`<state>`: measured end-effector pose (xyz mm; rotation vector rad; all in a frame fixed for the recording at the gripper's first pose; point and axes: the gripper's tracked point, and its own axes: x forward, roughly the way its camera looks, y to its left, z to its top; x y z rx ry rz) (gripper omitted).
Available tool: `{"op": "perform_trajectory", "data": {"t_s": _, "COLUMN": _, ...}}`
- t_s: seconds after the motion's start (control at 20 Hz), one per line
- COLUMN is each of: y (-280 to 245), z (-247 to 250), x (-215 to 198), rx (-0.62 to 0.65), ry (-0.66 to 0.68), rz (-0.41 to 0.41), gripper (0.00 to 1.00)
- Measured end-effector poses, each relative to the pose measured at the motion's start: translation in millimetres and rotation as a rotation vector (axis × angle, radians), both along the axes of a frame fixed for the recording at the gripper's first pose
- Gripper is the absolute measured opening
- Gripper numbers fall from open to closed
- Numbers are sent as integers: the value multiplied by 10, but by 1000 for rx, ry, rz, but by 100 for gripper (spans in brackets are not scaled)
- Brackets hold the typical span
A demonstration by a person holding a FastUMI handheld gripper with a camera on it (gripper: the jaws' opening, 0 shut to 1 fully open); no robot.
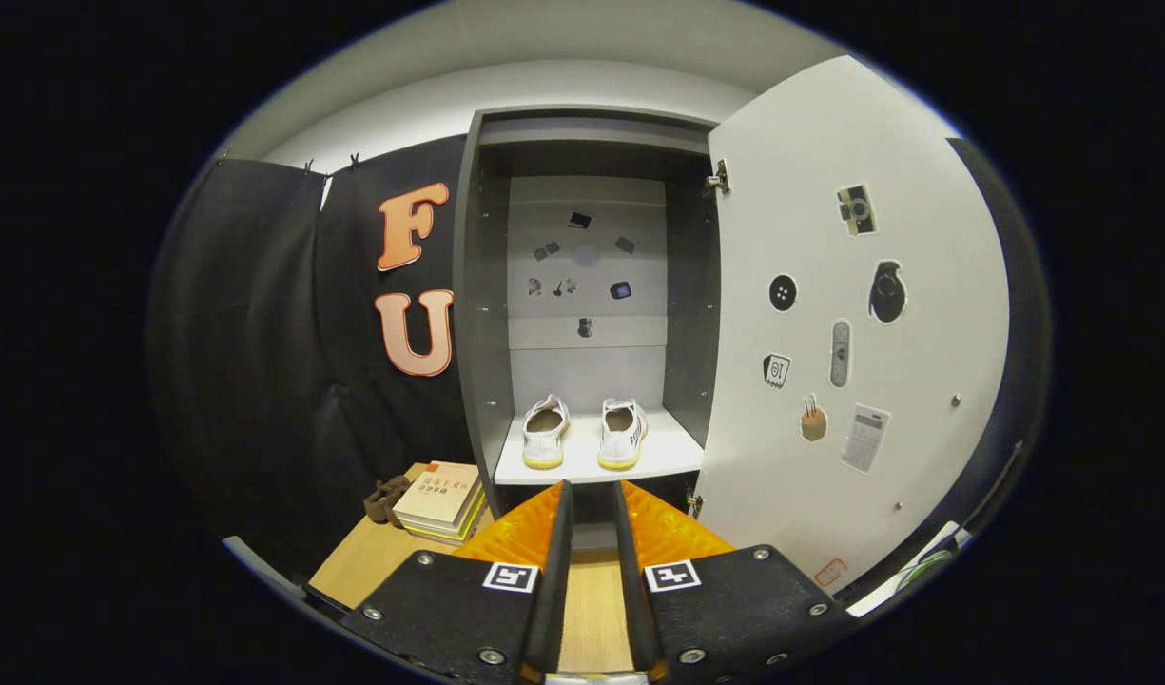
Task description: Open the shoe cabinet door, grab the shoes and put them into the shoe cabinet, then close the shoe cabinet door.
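Light's coming from up top on my feed, that pale wall above the shoe cabinet (582, 285) is nearly blown out. The open door (858, 323) on the right catches it evenly, no real glare. Inside the cabinet it's dimmer, side walls go dark grey, though the shelf (592, 461) and the white shoes (582, 433) stay well lit and sharp. Lower left corner by the books (441, 499) falls into shadow. Heavy fisheye bending: the door edge bows hard and the rim smears. The gripper (590, 495) sits slightly parted, fingers holding nothing, a bit soft up close.
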<state>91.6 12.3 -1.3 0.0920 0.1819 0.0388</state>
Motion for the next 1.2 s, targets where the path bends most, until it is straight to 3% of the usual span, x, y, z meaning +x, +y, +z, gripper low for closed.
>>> {"op": "perform_trajectory", "data": {"t_s": 0.55, "y": -318, "z": -67, "x": -805, "rx": -6, "ry": -16, "rz": 24, "gripper": 37}}
{"op": "perform_trajectory", "data": {"t_s": 1.2, "y": -1854, "z": -278, "x": -1269, "rx": 33, "ry": -20, "rz": -89, "gripper": 53}}
